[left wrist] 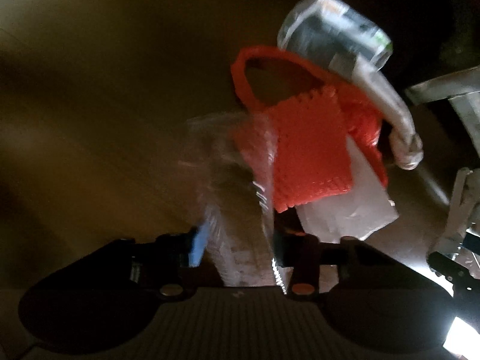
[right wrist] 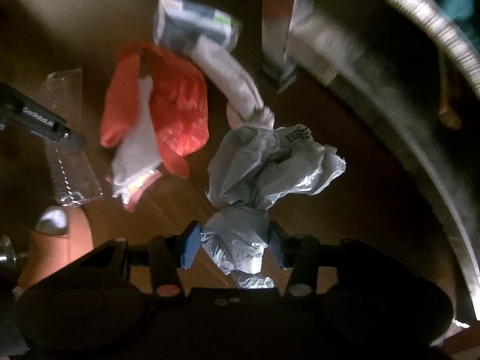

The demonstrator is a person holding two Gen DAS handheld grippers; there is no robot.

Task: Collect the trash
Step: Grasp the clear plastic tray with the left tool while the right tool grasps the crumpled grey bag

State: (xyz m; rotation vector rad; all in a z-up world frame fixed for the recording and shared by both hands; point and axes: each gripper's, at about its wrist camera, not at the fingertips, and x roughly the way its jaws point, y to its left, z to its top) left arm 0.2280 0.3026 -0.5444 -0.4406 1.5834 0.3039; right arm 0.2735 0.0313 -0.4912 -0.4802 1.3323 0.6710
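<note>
My left hand-held gripper (left wrist: 237, 246) is clenched on a clear, crinkled plastic wrapper (left wrist: 237, 198); its blue pads (left wrist: 198, 244) press the see-through film, which is blurred and hangs above the brown wooden floor (left wrist: 105, 90). My right hand-held gripper (right wrist: 232, 247) is grasping a crumpled pale grey plastic bag (right wrist: 270, 162), pinched at its twisted neck, the rest billowing out in shiny creases with a small dark print near its far edge. Just beyond it lies a twisted white plastic bag holding a dark grey and white box (right wrist: 195, 24) with a green corner. Beside that sits a red knitted pouch with a loop handle (left wrist: 312, 150), lying over a white plastic piece (left wrist: 345, 210). From the right wrist view I also see the left tool with the clear wrapper (right wrist: 72, 168) hanging from it, well left of the red pouch. A curved silvery metal rim (right wrist: 420, 30) sweeps along the right side.
</note>
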